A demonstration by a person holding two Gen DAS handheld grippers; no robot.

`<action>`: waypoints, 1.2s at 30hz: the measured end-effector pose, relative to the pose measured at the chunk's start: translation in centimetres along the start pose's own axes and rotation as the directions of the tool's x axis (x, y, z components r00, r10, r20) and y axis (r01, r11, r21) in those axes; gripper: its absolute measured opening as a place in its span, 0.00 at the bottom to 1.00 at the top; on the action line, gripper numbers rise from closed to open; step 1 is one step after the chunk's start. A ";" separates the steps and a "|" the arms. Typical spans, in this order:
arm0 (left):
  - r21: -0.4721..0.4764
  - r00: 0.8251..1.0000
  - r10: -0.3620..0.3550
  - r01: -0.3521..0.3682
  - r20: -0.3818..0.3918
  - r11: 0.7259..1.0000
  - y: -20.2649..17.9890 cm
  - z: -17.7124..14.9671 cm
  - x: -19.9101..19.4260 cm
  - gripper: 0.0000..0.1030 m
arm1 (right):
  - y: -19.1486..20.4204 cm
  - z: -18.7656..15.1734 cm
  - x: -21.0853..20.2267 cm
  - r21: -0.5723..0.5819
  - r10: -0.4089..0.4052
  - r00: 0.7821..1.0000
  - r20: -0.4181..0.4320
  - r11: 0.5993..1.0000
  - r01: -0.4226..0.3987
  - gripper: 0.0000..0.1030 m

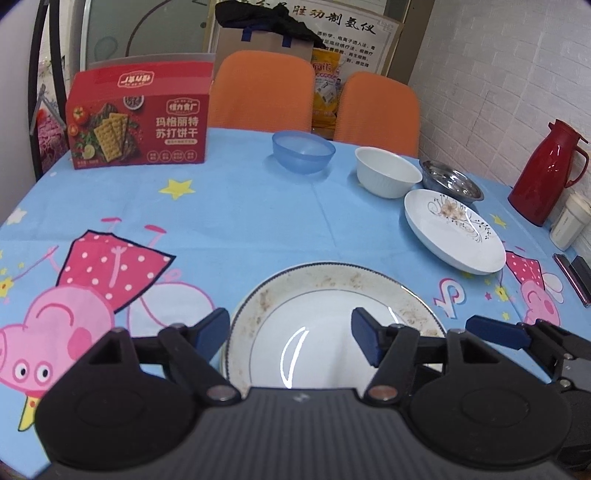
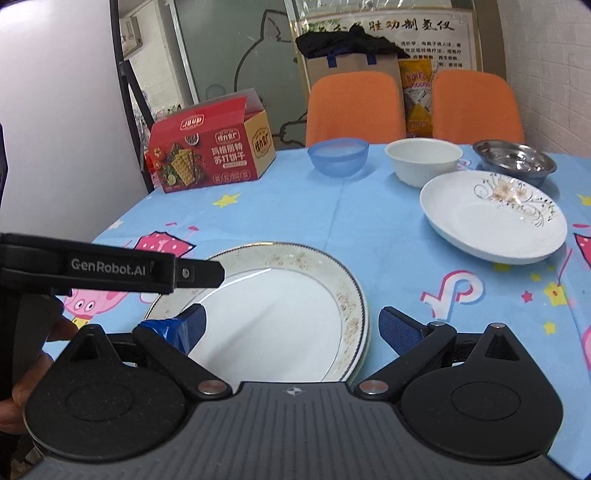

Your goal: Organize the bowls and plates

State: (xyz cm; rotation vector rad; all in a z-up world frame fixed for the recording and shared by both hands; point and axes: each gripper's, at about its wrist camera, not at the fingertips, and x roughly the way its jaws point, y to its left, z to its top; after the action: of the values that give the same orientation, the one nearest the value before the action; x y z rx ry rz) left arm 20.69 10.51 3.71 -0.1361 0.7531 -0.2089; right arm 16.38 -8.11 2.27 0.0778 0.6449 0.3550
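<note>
Two grippers low over near table edge, level, aimed forward: left gripper (image 1: 291, 332) spread wide, fingers straddling gold-rimmed plate (image 1: 325, 295); right gripper (image 2: 291, 328) also spread, over same plate, pinching nothing. Plates flat, round: two, counting floral plate (image 1: 454, 232) far right. Three bowls upright behind: blue bowl (image 1: 303, 150), white bowl (image 1: 388, 171), steel bowl (image 1: 452, 181).

Looks like a dining corner doubling as some office or clinic back room: a cartoon-pig cloth is covering the tabletop (image 1: 236, 206), two orange chairs (image 1: 264, 92) are sitting behind it, and a Chinese wall poster (image 2: 384, 33) is hanging beyond.
</note>
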 end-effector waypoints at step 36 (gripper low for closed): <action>0.188 0.998 -0.052 0.059 -0.043 0.980 -12.1 1.5 2.5 0.68 | -13.9 -2.9 -6.8 0.297 -0.176 0.982 0.074 0.943 0.146 0.86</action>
State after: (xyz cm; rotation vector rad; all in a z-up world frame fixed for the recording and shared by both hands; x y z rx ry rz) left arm 21.79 -1.74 5.54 0.0278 0.7634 -0.3362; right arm 13.76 -23.64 1.40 0.3208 0.5961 0.0946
